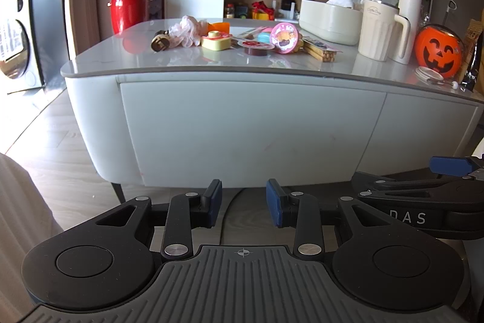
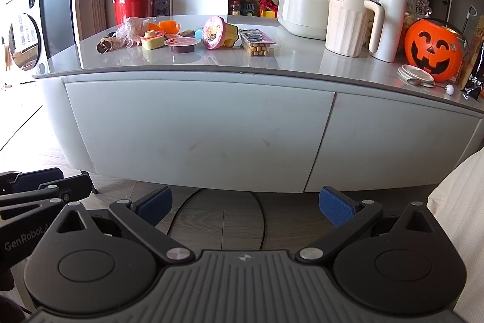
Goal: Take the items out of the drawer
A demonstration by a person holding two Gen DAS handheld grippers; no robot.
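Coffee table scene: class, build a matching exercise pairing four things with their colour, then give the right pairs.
Things:
1. pumpkin bucket
2. bin
3. drawer front
4. gripper pads

Colours:
A. blue
B. pale grey
C. orange
D. red

Pairs: 1-C, 2-D, 3-B, 4-A
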